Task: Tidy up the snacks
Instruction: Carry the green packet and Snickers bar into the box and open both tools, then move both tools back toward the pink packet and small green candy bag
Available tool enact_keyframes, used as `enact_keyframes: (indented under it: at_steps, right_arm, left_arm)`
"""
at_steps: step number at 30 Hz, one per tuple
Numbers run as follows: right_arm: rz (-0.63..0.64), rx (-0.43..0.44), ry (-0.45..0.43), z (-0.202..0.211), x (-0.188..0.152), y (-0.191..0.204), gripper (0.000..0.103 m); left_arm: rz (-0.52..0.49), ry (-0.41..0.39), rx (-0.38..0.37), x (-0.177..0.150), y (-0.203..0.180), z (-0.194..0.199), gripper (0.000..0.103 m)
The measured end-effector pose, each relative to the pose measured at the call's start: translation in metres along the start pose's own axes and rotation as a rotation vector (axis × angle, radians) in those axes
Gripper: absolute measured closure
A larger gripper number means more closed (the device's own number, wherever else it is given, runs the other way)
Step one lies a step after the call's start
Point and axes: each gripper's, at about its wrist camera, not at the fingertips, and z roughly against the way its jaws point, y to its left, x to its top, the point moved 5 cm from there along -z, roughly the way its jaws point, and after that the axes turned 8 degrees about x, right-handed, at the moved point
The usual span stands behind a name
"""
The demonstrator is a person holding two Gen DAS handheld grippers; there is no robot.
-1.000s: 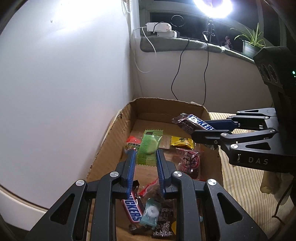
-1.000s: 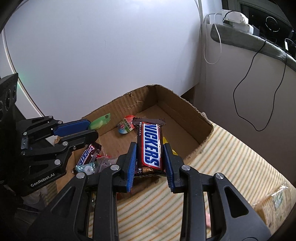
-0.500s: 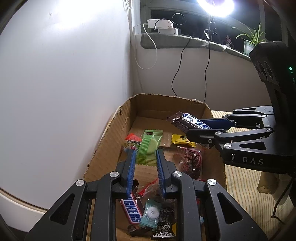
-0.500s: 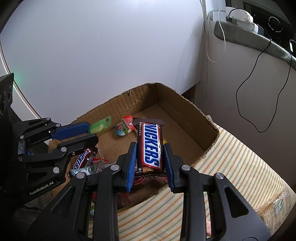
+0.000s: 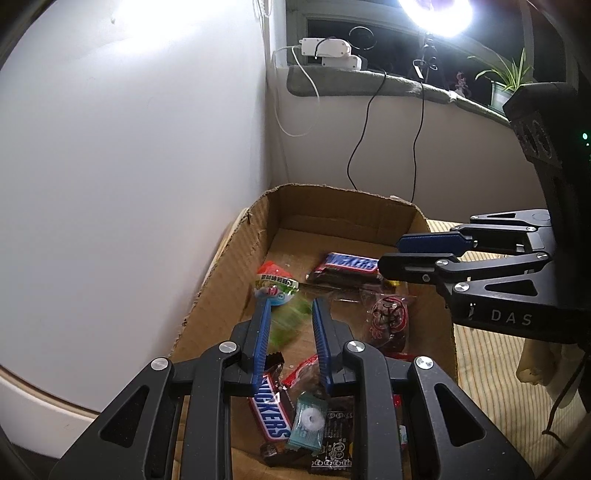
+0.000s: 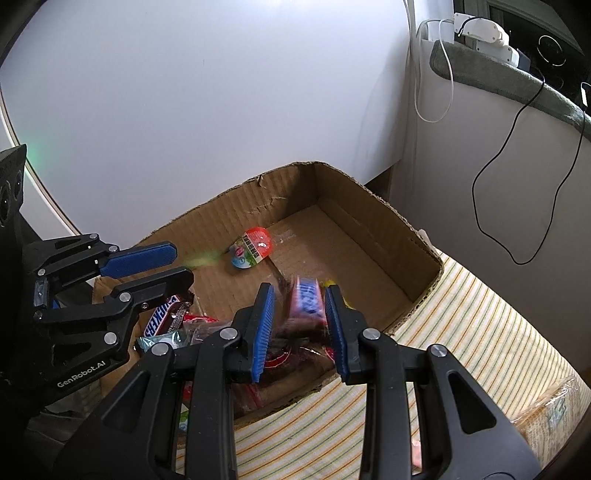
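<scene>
- Left gripper (image 5: 290, 325) hangs over the cardboard box (image 5: 236, 273), jaws spread; a blurred green packet (image 5: 286, 325) shows between them, contact unclear.
- At 12 o'clock from it lies a round red-and-green candy (image 5: 275, 282).
- At 1 o'clock, a Snickers bar (image 5: 345, 264) rests in the box.
- Right gripper (image 6: 299, 317), jaws spread, sits above that blurred bar, striped cloth (image 6: 461, 332) at its 3 o'clock.

White wall (image 5: 129, 166) at left. Window ledge (image 5: 369, 79) w/ white adapters (image 5: 328, 51), black cable (image 5: 364, 122) hanging down, potted plant (image 5: 506, 79) at right end. Bright lamp (image 5: 436, 11) above. Striped cloth (image 6: 461, 332) underneath.
</scene>
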Motion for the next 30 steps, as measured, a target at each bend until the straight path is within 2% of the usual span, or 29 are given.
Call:
enact_keyframes:
  at_steps: [3,8,10,11,12,14,17,21,25,26,28,30]
  right_arm:
    - [0.006,-0.006,-0.010,0.006,0.001,0.002,0.072]
    - [0.004,-0.022,-0.042,0.023,-0.002,0.001,0.057]
    - [0.007,-0.029,-0.052,0.032,-0.005,0.001,0.051]
    - [0.010,-0.036,-0.056,0.036,-0.006,0.001,0.049]
    - [0.013,-0.043,-0.059,0.040,-0.008,0.002,0.049]
    - [0.023,-0.062,-0.065,0.049,-0.013,0.002,0.049]
    - [0.043,-0.096,-0.070,0.061,-0.023,0.003,0.049]
    - [0.027,-0.115,-0.082,0.077,-0.042,-0.001,0.049]
    - [-0.035,-0.097,-0.134,0.103,-0.064,-0.013,0.049]
    - [-0.042,-0.099,-0.141,0.108,-0.068,-0.015,0.047]
    - [-0.071,-0.102,-0.156,0.121,-0.083,-0.022,0.034]
    - [-0.084,-0.112,-0.148,0.129,-0.093,-0.028,0.034]
  left_arm:
    - [-0.001,-0.008,0.002,-0.001,-0.001,0.005,0.081]
    - [0.003,-0.031,0.006,-0.003,-0.003,0.018,0.079]
    - [0.001,-0.042,0.000,-0.004,-0.005,0.024,0.066]
    - [0.001,-0.054,-0.001,-0.004,-0.006,0.028,0.056]
    - [0.001,-0.064,-0.001,-0.004,-0.007,0.032,0.051]
    - [-0.006,-0.090,0.001,-0.005,-0.011,0.043,0.049]
    - [-0.017,-0.117,-0.003,-0.006,-0.018,0.056,0.040]
    - [-0.005,-0.138,-0.042,-0.013,-0.030,0.073,0.039]
    - [-0.003,-0.145,-0.076,-0.023,-0.048,0.088,0.038]
    - [-0.001,-0.145,-0.089,-0.026,-0.053,0.091,0.036]
    - [-0.008,-0.138,-0.112,-0.030,-0.064,0.094,0.035]
    - [-0.015,-0.132,-0.124,-0.034,-0.073,0.095,0.035]
